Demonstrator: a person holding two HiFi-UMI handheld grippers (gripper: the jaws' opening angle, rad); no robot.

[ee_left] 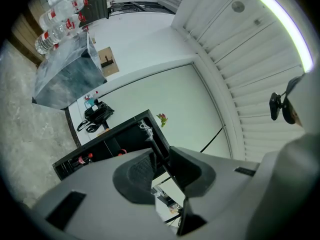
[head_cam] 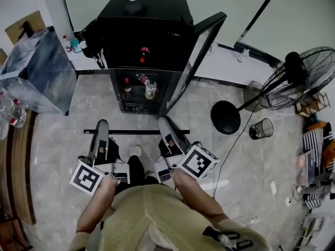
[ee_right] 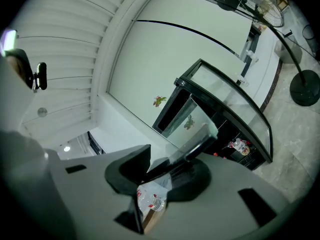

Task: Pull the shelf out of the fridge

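Left gripper (head_cam: 102,127): jaws partly closed, clenched on the shelf (head_cam: 131,132). In the left gripper view the shelf's thin dark edge (ee_left: 156,148) runs straight through the gap between the pads. It touches nothing else.

Right gripper (head_cam: 166,124): jaws likewise partly closed, pinching the shelf's dark rim. In the right gripper view the glass pane (ee_right: 195,134) reaches ahead of the jaws.

Pose: left hand (head_cam: 107,184) and right hand (head_cam: 178,177) sit behind the marker cubes. Both forearms are stretched forward, side by side. Both grippers point ahead and slightly inward.

Shelf: held at the two sets of fingertips and spanning the gap between them. It overhangs a little to the outside of each gripper. Its long axis runs from the left gripper to the right one, crosswise to both. It looks roughly level. The pane is clear, and only the dark edge reads plainly from above.

Fridge (head_cam: 146,35): straight ahead of both grippers, beyond the shelf. Its door (head_cam: 193,61) is swung open, ahead of the right gripper and to its outer side. Bottles stand inside.
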